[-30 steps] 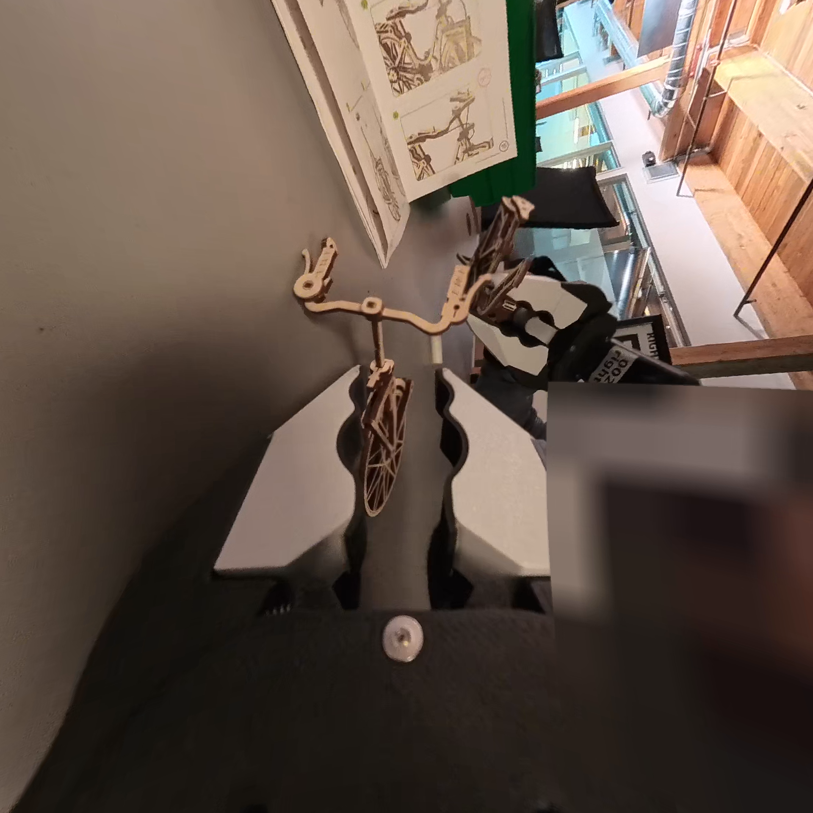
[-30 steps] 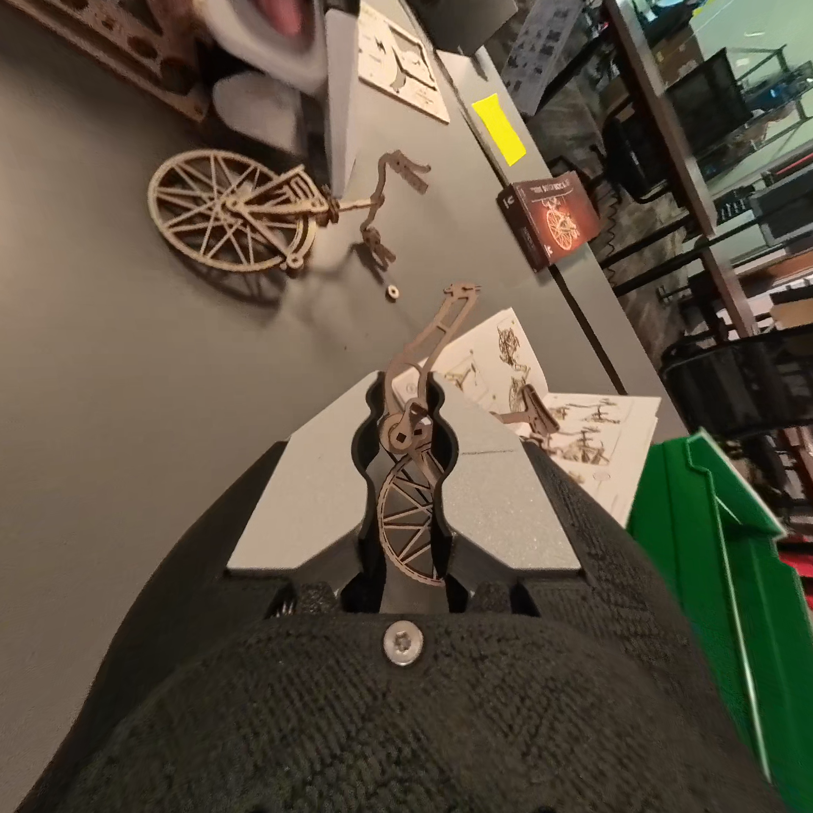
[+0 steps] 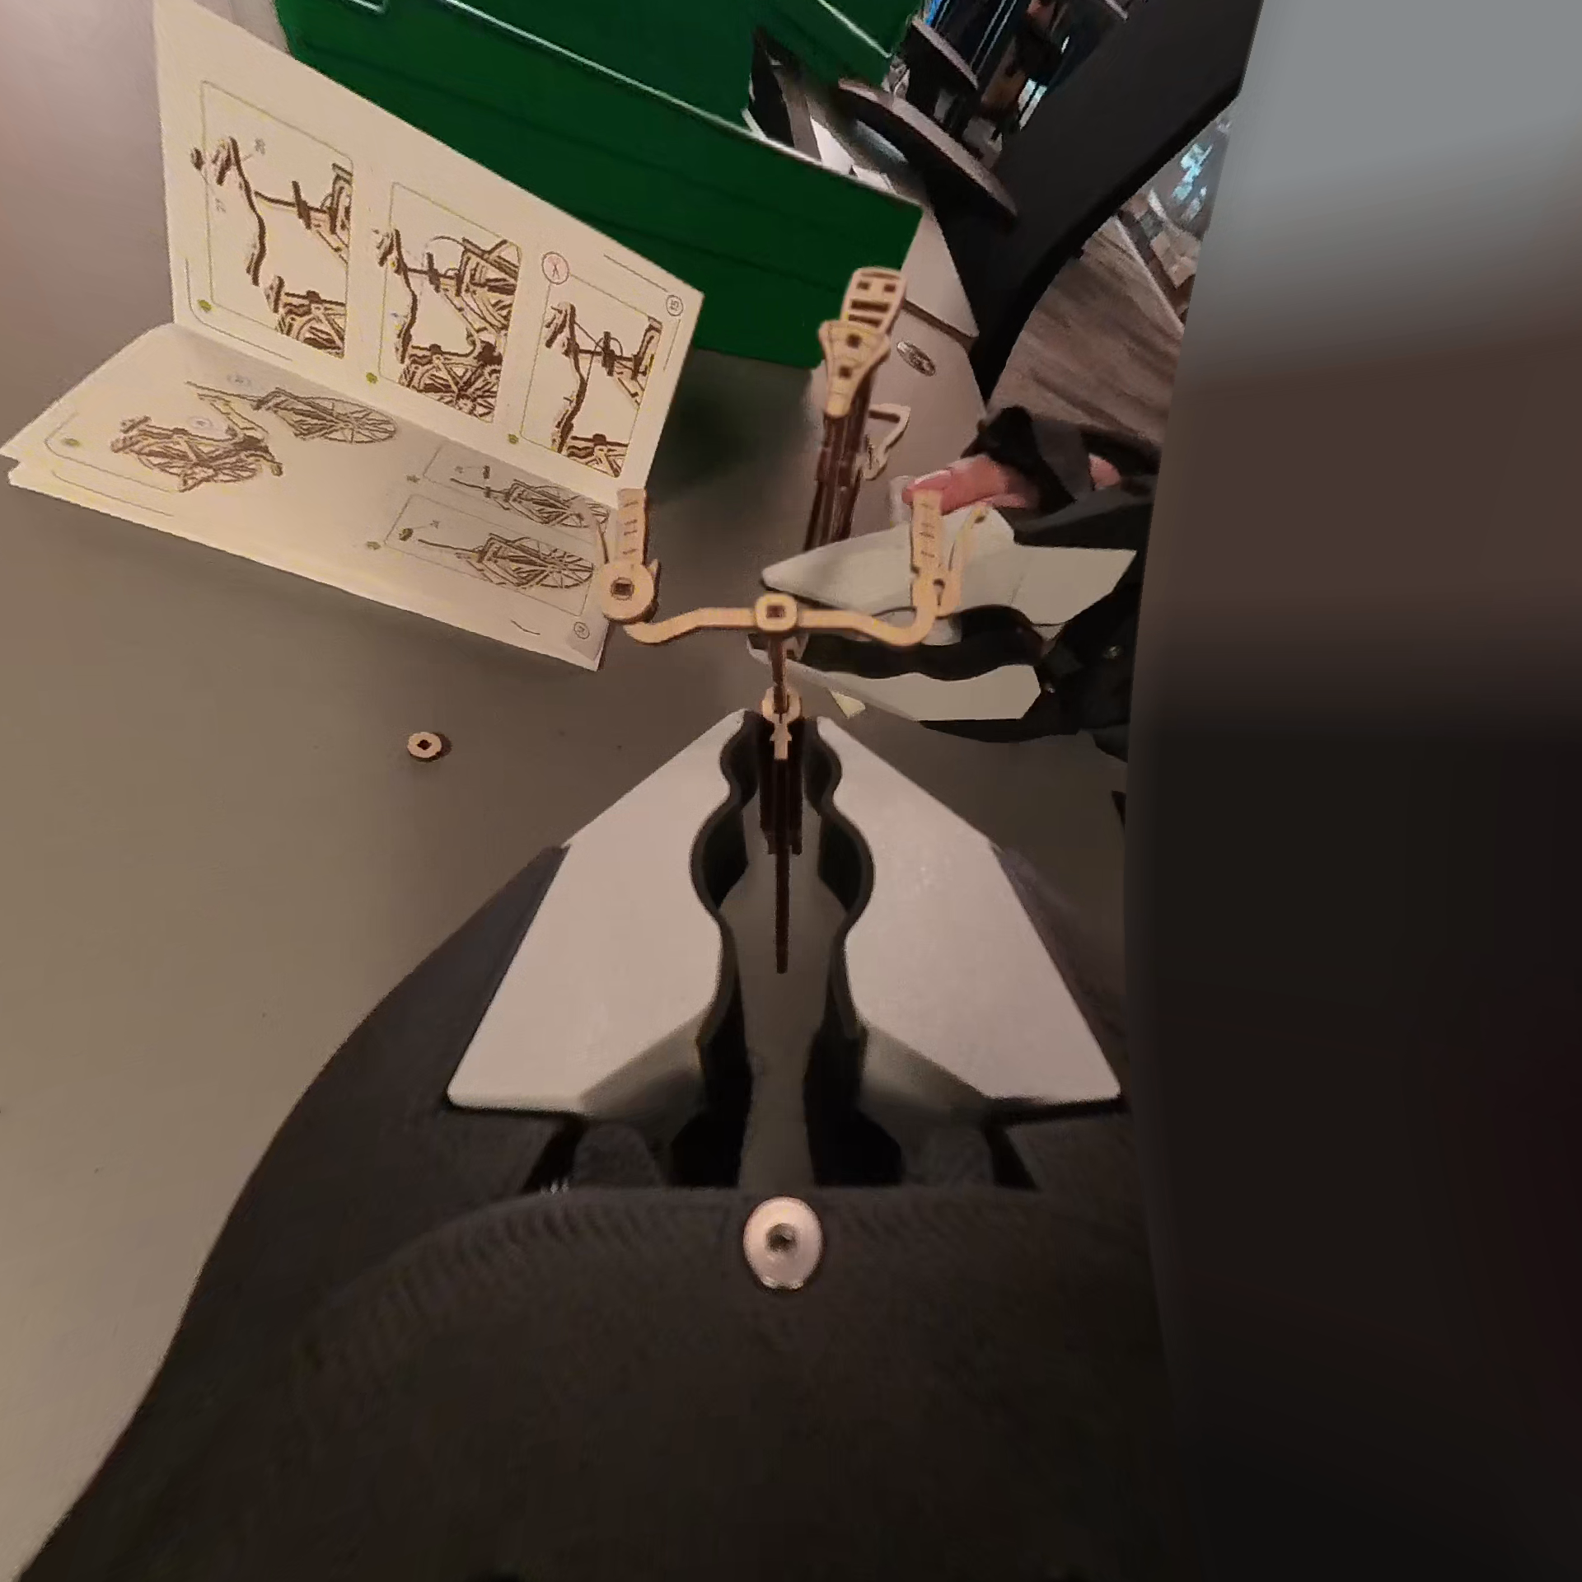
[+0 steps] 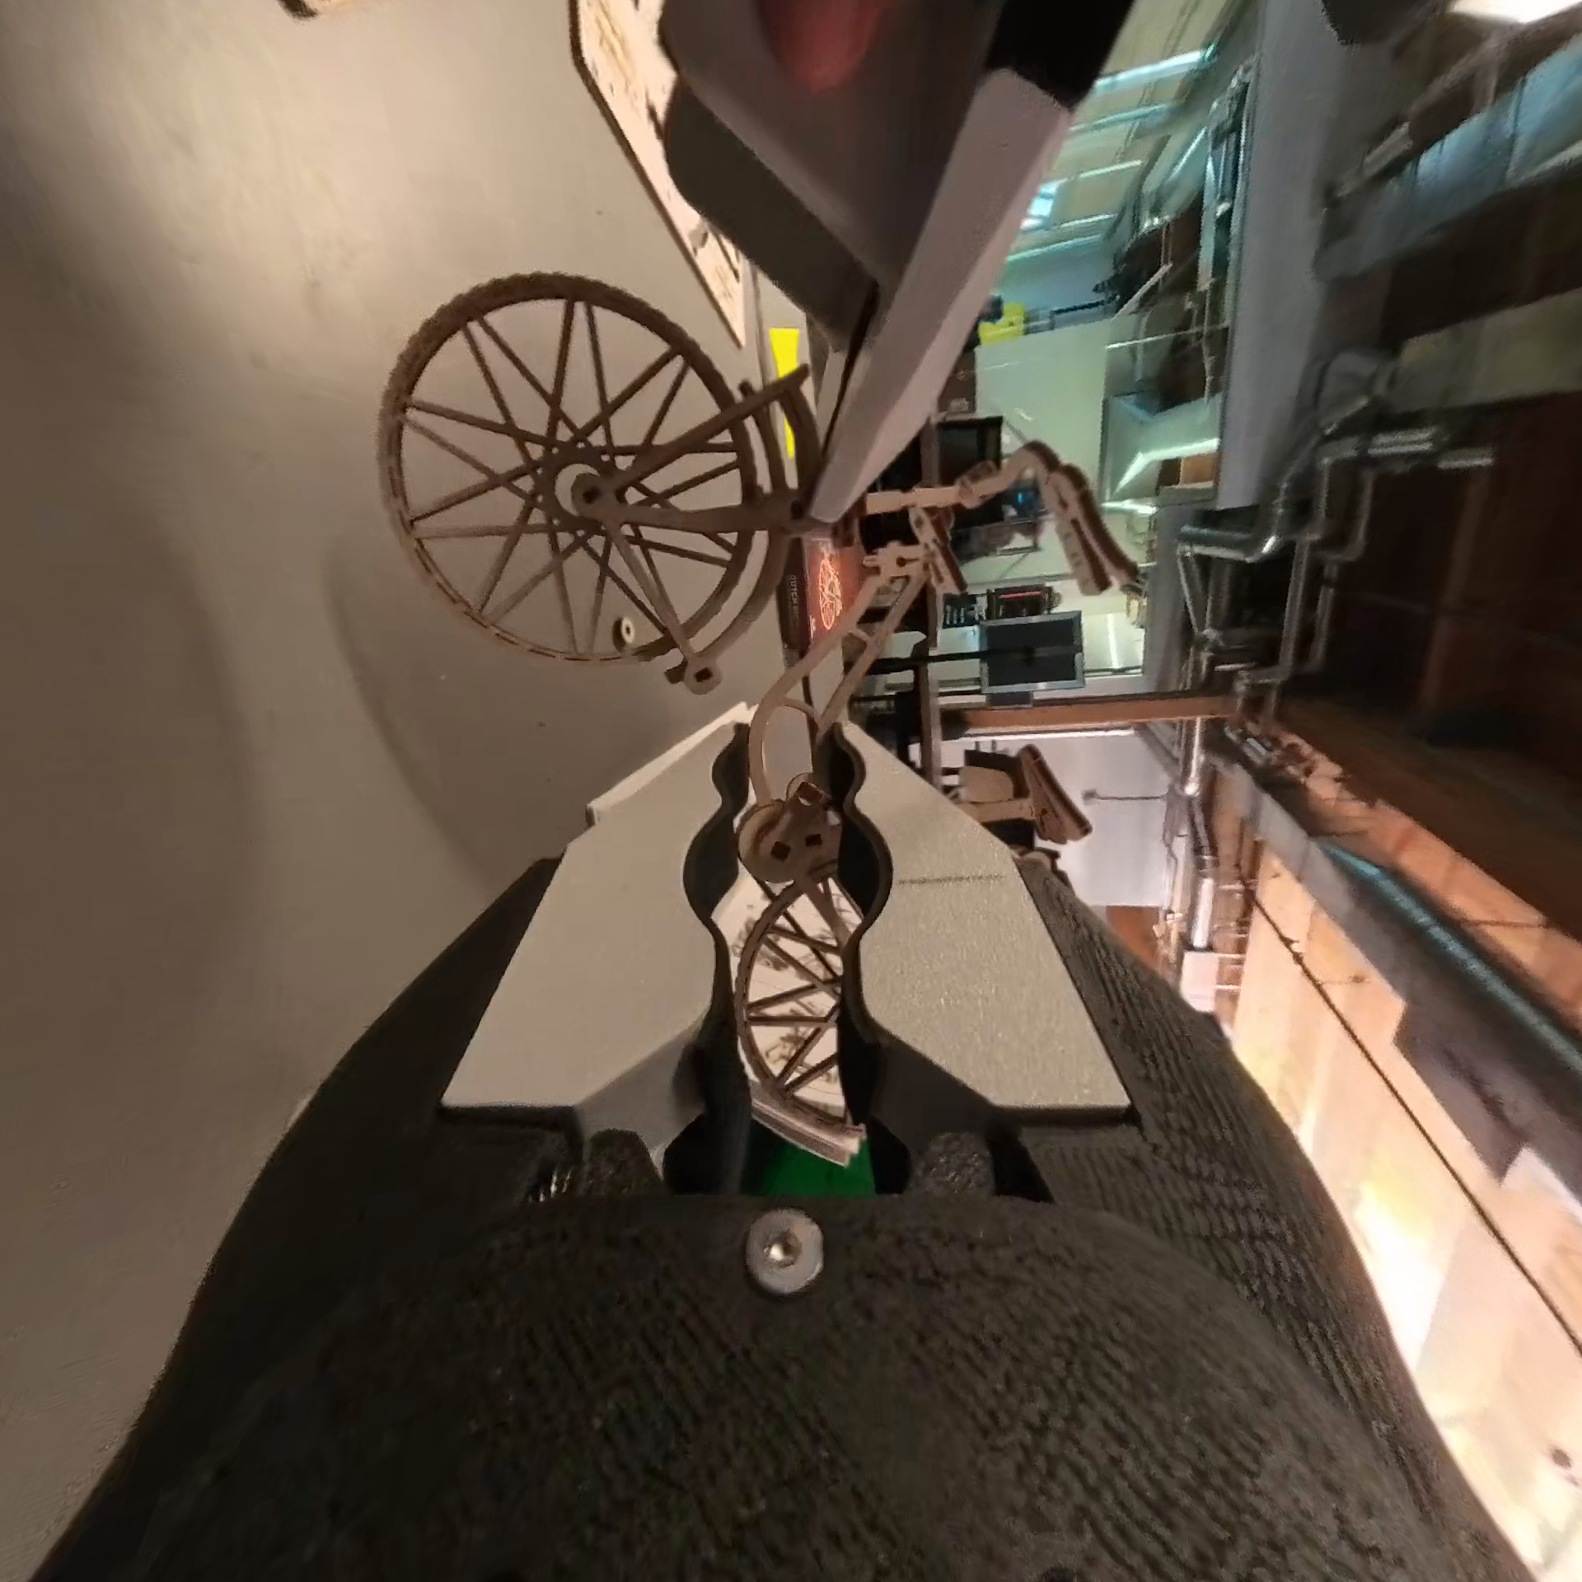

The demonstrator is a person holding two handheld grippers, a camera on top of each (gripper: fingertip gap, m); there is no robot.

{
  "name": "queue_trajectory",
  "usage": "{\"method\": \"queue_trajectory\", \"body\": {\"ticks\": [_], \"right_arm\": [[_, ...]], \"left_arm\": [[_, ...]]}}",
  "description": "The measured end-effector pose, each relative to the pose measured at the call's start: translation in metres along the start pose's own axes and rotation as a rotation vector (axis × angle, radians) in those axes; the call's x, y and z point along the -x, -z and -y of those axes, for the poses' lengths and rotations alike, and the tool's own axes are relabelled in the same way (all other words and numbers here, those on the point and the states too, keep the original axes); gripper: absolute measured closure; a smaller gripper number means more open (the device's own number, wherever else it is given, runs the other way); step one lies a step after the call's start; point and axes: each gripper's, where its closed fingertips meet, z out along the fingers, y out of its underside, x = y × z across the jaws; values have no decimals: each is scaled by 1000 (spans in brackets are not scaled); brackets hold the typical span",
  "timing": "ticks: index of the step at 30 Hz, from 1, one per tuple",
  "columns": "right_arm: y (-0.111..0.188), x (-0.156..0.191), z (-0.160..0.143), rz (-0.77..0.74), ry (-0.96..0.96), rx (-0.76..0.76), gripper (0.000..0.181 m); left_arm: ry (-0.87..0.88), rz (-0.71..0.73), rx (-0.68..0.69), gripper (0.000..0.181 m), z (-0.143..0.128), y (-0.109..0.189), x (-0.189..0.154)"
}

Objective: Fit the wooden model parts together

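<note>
My left gripper [image 3: 779, 728] is shut on the wooden front wheel and fork [image 3: 781, 822], seen edge-on. The handlebar [image 3: 775, 612] stands up beyond the fingertips. My right gripper [image 4: 788, 736] is shut on the rear wheel and frame [image 4: 792, 967]. The frame's curved bars reach forward to the fork stem [image 4: 895, 561] under the handlebar [image 4: 1070, 505], where they touch or nearly touch. The spoked front wheel [image 4: 565, 479] hangs from the left gripper's grey finger [image 4: 907, 359]. In the left wrist view the right gripper's fingers [image 3: 865, 561] lie just behind the handlebar, with the frame's saddle end [image 3: 865, 317] above.
An open instruction booklet [image 3: 385, 385] lies on the grey table [image 3: 214, 899], with green bins [image 3: 599, 111] behind it. A small wooden washer [image 3: 425, 745] lies loose left of my left gripper. A gloved hand [image 3: 1027, 462] holds the right gripper. A blurred patch covers the right side. Left tips to right tips: about 4 cm.
Both grippers have turned and come closer together. The frame's front end, apart from the front wheel before, now sits at the fork stem under the handlebar.
</note>
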Motion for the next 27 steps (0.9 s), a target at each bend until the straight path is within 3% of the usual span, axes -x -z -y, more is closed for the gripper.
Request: {"method": "queue_trajectory", "body": {"ticks": [27], "right_arm": [[3, 7, 1, -15, 136, -69, 165]], "left_arm": [[-33, -13, 25, 173, -6, -7, -4]]}}
